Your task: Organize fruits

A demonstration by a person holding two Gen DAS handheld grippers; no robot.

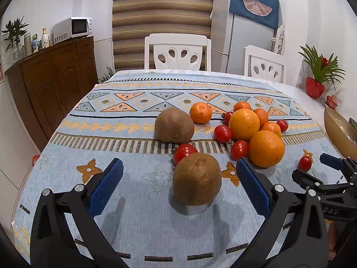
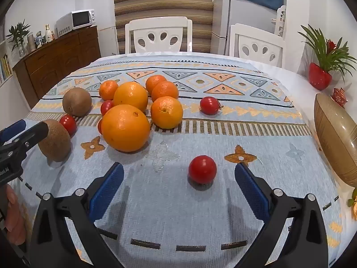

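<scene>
Barely begun — oranges, kiwis and tomatoes all loose on the patterned blue tablecloth [image 2: 223, 201], the ribbed amber bowl [image 2: 334, 138] apparently empty. Left gripper [image 1: 179, 174] spread around a brown fuzzy kiwi [image 1: 197, 179]; right gripper [image 2: 179, 174] spread around a small red tomato [image 2: 202, 169] — neither gripped

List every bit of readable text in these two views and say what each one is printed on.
"DAS": white letters on the black body of the right gripper, cut off at the left in the left wrist view.
"ooLAI": white letters, partly cut off, on the black body of the left gripper in the right wrist view.
Bottle labels on the sideboard: too small to read.
Microwave: no legible marking.
</scene>
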